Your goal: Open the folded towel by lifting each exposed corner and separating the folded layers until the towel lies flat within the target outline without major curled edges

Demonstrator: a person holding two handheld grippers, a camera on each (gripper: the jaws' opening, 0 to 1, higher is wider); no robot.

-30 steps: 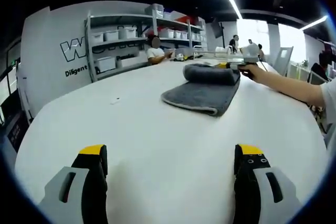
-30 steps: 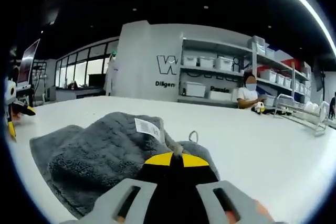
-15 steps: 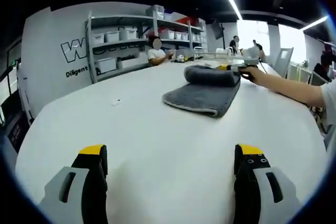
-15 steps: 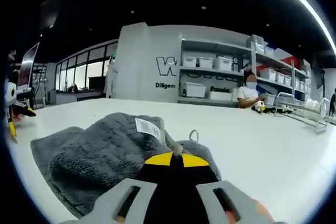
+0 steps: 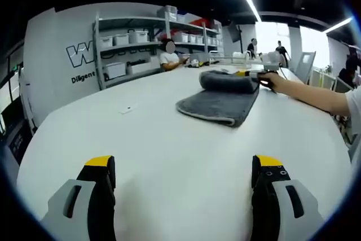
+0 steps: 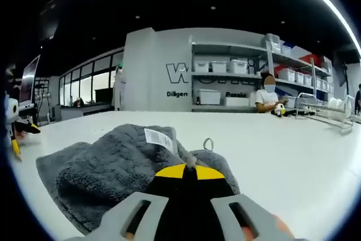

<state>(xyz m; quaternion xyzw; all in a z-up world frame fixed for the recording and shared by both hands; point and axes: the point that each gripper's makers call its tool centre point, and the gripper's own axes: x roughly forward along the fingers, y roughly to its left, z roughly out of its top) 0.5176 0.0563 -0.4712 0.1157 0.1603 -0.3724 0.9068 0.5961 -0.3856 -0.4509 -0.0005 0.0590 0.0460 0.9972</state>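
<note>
The desk [image 5: 169,139] is a broad white surface, bare apart from the towel [image 5: 220,97], which lies toward its far side in the left gripper view, well apart from the near edge where the left tool [image 5: 186,179] sits. The towel is grey and folded: a flat lower layer spreads toward the camera with a rounded fold edge in front, and a rolled or doubled-over upper layer is heaped at the back, so it is far from lying flat; no target outline can be made out on the desk. The left tool is held low over the near edge with its jaws wide apart and nothing between them, seemingly waiting in reserve, perhaps to pin or take another corner. The right tool [image 6: 189,171] is at the towel's far end, its jaws closed together on the bunched cloth beside the hanging loop [image 6: 208,144] and the white label [image 6: 159,138]; that grip looks meant to lift the upper layer and peel it back off the lower one. In the left gripper view the right tool [image 5: 252,73] meets the heaped part of the towel.
</note>
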